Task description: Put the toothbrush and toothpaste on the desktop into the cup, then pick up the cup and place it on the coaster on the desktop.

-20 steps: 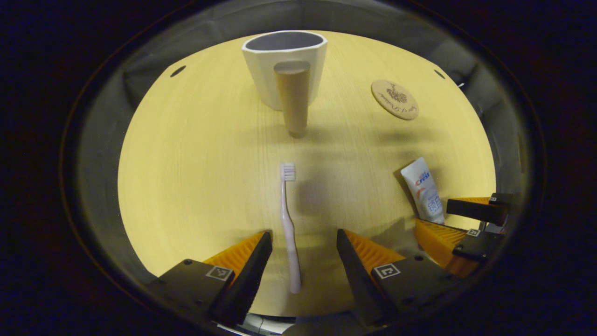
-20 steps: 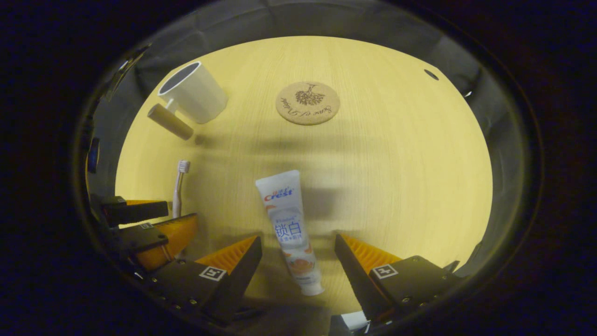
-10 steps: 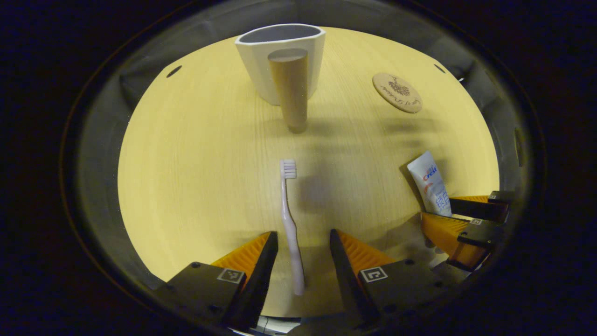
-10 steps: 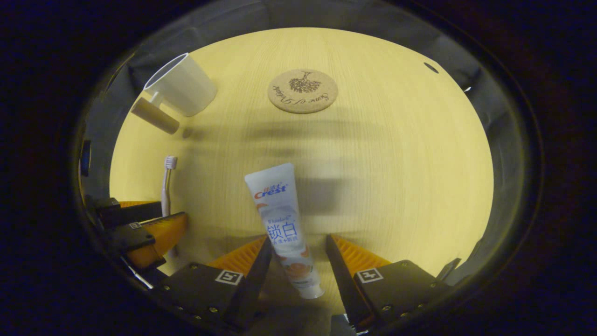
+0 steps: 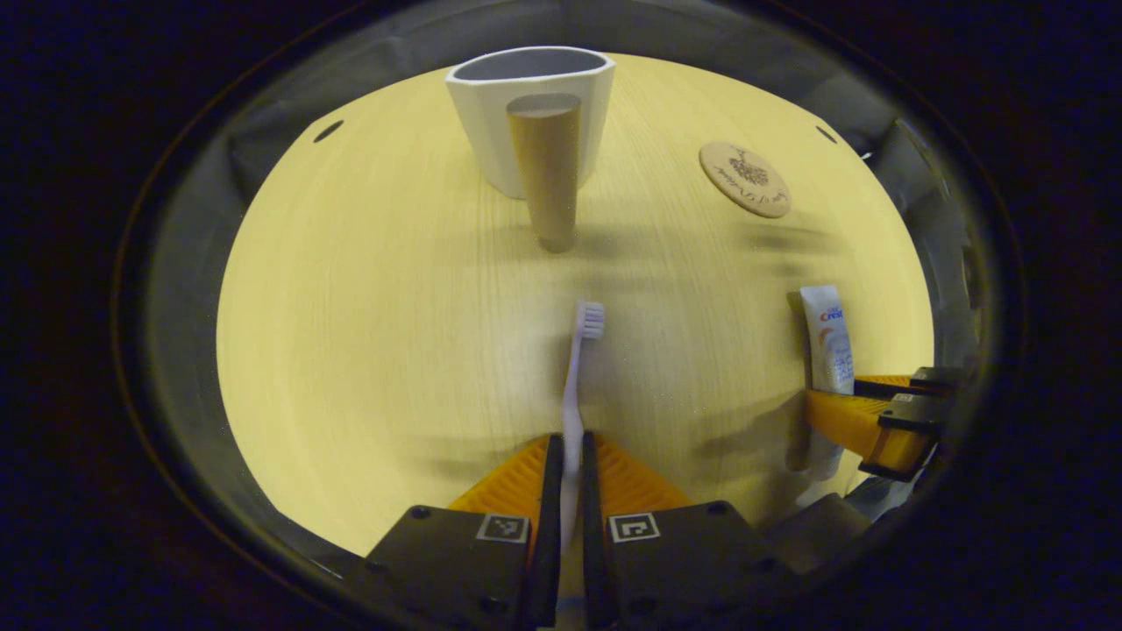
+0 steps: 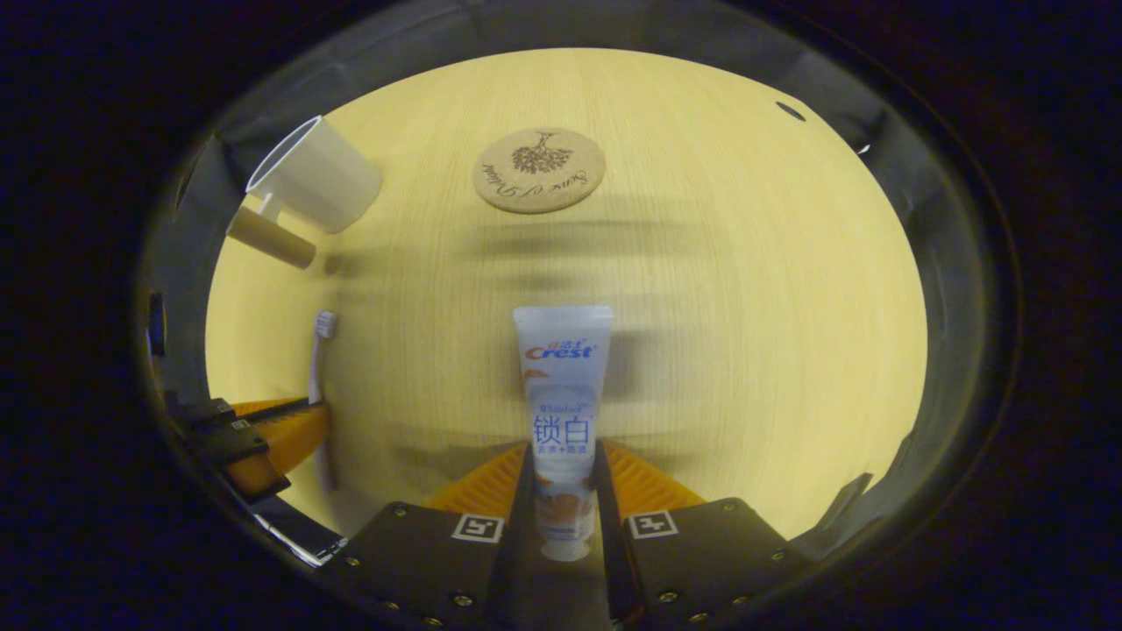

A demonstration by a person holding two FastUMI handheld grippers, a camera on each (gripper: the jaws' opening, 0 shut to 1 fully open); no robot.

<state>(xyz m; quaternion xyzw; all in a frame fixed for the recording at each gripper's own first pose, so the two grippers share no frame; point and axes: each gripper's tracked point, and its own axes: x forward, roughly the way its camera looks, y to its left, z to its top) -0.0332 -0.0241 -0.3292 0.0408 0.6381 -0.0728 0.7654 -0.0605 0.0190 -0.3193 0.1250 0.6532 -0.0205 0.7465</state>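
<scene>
In the left gripper view my left gripper (image 5: 566, 456) is shut on the handle of the pale pink toothbrush (image 5: 578, 368), bristles pointing ahead toward the white cup (image 5: 529, 109) with its wooden handle (image 5: 545, 171). In the right gripper view my right gripper (image 6: 563, 464) is shut on the lower part of the white toothpaste tube (image 6: 561, 386), cap end toward the camera. The round cork coaster (image 6: 538, 170) lies beyond the tube; the cup (image 6: 314, 186) stands at the far left. Each view also catches the other gripper: the right gripper (image 5: 877, 412) and the left gripper (image 6: 263, 429).
The pale wooden desktop (image 5: 368, 333) has small dark holes near its far corners (image 5: 327, 132). Grey booth cloth rings the table's edges. Open tabletop lies between the cup, the coaster (image 5: 745, 179) and both grippers.
Both grippers went from open to shut: the left closed on the toothbrush handle, the right on the toothpaste tube. The brush and the tube swung straight in line with the fingers.
</scene>
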